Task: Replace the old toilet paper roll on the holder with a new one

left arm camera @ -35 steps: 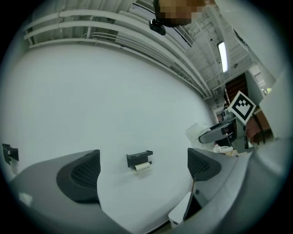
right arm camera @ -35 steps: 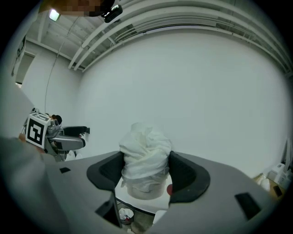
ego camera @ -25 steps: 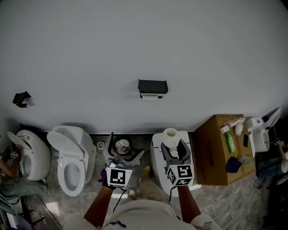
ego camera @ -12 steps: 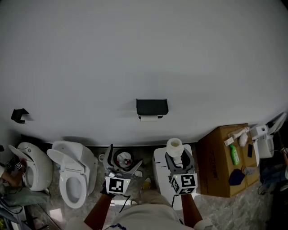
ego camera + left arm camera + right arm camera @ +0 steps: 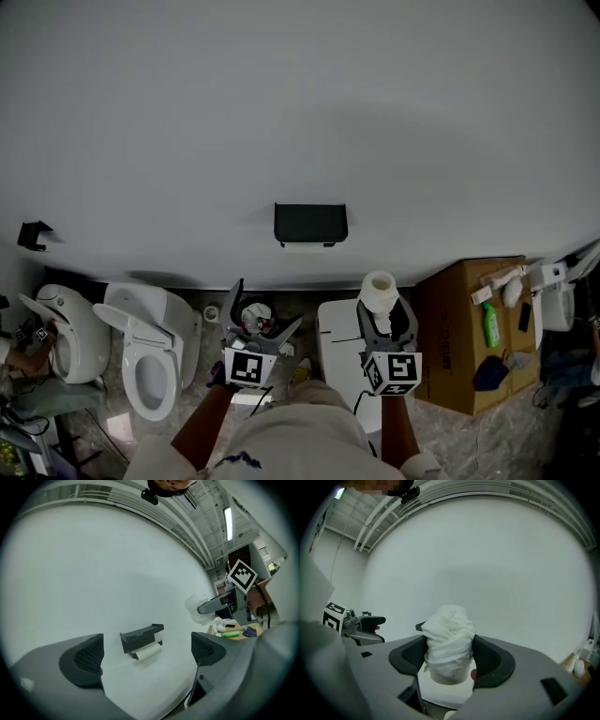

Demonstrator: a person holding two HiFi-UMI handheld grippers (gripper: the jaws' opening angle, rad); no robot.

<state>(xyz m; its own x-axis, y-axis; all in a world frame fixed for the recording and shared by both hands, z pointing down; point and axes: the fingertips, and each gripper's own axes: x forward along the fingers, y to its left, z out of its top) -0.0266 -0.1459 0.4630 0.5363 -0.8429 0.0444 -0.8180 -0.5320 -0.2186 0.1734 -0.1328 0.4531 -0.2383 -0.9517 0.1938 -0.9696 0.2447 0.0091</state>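
Observation:
A black holder (image 5: 310,224) hangs on the white wall with the old, thin roll (image 5: 307,247) under it. In the left gripper view the holder (image 5: 140,637) and old roll (image 5: 148,652) lie straight ahead, still at a distance. My left gripper (image 5: 258,330) is open and empty (image 5: 147,651). My right gripper (image 5: 384,321) is shut on the new roll (image 5: 379,291), a full white roll with a crumpled top (image 5: 449,641), held upright between both pads (image 5: 449,657). The right gripper (image 5: 220,604) also shows at the right of the left gripper view.
Two white toilets (image 5: 148,352) (image 5: 58,333) stand at the lower left. A small bin (image 5: 253,317) and a white cabinet (image 5: 337,352) sit below the holder. A cardboard box (image 5: 459,328) with a green bottle (image 5: 492,323) is at the right. A black fitting (image 5: 33,234) is on the wall at the left.
Both grippers have been carried closer to the wall, and the view has shifted with them. The right gripper keeps its hold on the new roll; the left stays open.

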